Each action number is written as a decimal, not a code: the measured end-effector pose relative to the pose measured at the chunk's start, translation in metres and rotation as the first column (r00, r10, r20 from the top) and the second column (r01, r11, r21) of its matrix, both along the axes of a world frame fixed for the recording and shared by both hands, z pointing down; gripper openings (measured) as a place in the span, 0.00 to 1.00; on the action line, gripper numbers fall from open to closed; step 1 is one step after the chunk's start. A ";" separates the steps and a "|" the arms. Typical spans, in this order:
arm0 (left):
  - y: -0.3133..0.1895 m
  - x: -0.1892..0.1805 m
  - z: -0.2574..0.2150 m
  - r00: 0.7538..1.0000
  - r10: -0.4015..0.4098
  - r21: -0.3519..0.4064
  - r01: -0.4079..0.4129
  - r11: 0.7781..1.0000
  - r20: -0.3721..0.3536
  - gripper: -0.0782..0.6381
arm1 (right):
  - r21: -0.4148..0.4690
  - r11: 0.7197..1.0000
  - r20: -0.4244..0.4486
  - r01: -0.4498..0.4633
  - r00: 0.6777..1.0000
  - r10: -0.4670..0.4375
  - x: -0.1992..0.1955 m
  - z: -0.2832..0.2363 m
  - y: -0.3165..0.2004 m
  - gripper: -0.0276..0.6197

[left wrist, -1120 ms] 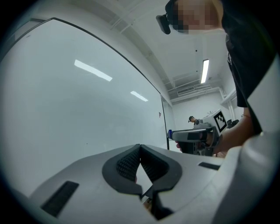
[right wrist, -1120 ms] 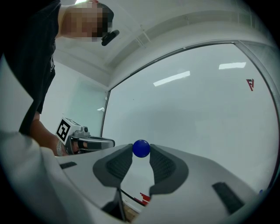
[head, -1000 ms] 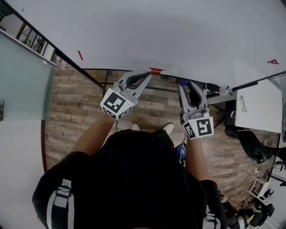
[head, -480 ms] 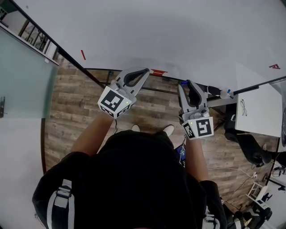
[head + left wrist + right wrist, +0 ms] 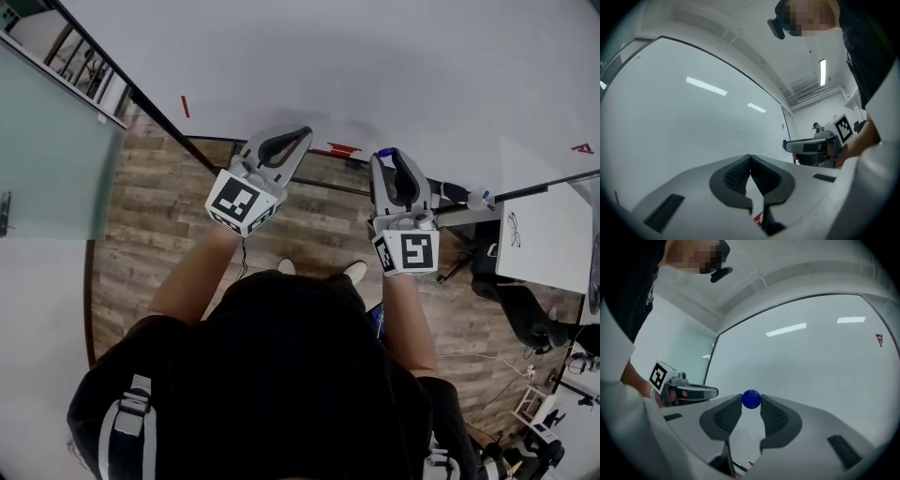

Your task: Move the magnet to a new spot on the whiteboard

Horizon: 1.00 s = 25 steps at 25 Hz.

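A small round blue magnet (image 5: pixel 751 399) sits between the tips of my right gripper (image 5: pixel 751 401), which is shut on it. In the head view the magnet (image 5: pixel 382 153) shows as a blue dot at that gripper's (image 5: pixel 385 157) tip, close to the lower edge of the whiteboard (image 5: pixel 375 66). Whether it touches the board I cannot tell. My left gripper (image 5: pixel 305 133) is held beside it to the left, also pointing at the board. Its jaws are shut with their tips together and nothing between them (image 5: pixel 750 157). The whiteboard (image 5: pixel 811 357) fills both gripper views.
Small red marks are on the board at the left (image 5: pixel 185 106) and far right (image 5: pixel 581 148). A red thing (image 5: pixel 343 148) lies at the board's lower edge. A glass partition (image 5: pixel 47 159) stands at the left, a white desk (image 5: pixel 544 234) at the right, over wood floor (image 5: pixel 159 234).
Both grippers have moved up the picture, closer to the whiteboard's lower edge. The right one still carries the blue magnet.
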State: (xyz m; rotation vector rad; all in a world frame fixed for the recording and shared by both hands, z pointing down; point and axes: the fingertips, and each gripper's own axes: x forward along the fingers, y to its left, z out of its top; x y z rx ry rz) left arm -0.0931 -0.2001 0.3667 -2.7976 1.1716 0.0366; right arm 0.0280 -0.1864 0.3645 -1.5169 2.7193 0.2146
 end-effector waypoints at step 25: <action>-0.043 -0.091 -0.018 0.989 -0.150 0.036 0.150 0.988 -0.009 0.12 | -0.018 1.000 -0.023 -0.023 0.999 0.022 -0.146 -0.018 -0.078 0.23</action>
